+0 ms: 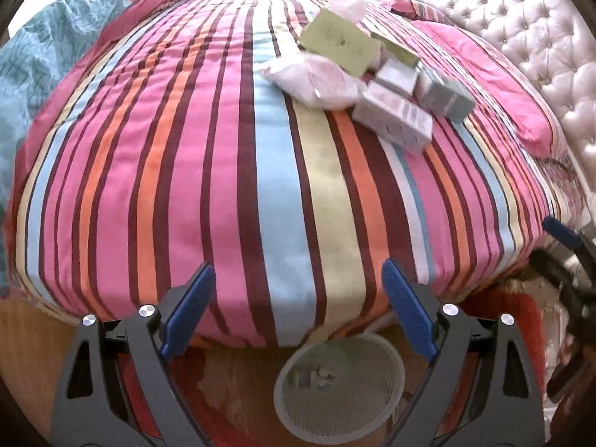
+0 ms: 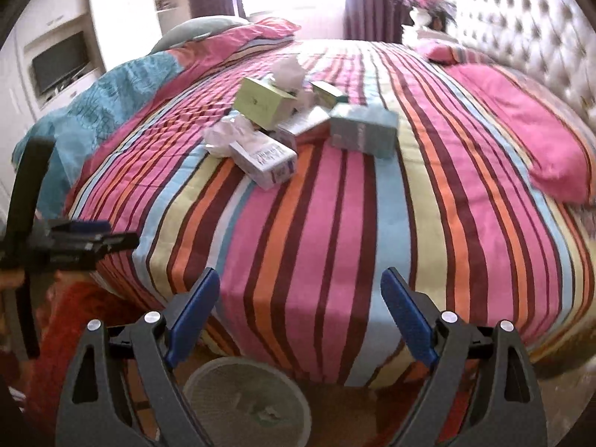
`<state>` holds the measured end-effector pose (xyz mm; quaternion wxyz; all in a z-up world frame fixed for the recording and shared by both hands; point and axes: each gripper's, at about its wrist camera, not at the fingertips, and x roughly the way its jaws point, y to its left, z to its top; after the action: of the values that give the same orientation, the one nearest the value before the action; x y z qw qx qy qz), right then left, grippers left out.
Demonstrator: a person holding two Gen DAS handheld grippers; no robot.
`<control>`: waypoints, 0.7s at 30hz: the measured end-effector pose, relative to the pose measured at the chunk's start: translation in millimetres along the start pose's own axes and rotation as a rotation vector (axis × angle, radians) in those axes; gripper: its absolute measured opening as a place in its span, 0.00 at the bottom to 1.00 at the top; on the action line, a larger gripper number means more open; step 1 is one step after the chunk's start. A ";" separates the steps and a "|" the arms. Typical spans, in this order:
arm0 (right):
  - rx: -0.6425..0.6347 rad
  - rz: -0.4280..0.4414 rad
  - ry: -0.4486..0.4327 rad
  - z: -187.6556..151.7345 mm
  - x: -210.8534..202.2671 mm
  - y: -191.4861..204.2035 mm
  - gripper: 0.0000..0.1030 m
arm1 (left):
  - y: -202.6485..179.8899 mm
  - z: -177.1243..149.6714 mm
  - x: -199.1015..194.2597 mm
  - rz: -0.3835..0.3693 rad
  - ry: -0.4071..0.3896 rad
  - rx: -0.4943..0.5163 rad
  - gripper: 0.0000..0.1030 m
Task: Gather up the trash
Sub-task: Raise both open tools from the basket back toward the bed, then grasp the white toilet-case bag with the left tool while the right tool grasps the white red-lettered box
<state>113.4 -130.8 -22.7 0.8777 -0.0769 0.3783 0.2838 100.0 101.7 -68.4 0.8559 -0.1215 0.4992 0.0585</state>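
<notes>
Both claws, left claw (image 1: 300, 305) and right claw (image 2: 300, 309), hang spread and empty over the mesh bin (image 1: 339, 383) at the striped bed's (image 1: 223, 149) foot. The trash pile (image 2: 298, 126) lies well ahead mid-bed, seemingly nearer the right claw; its white box (image 2: 266, 160) is closest.
</notes>
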 end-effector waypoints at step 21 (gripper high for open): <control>-0.108 -0.005 0.062 61.7 69.8 21.4 0.82 | 8.4 129.8 46.3 -0.080 0.056 -0.215 0.85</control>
<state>178.4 -60.9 -27.0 0.8608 -0.1337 0.3894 0.2991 230.1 143.4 -48.5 0.8255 -0.2339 0.5083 0.0739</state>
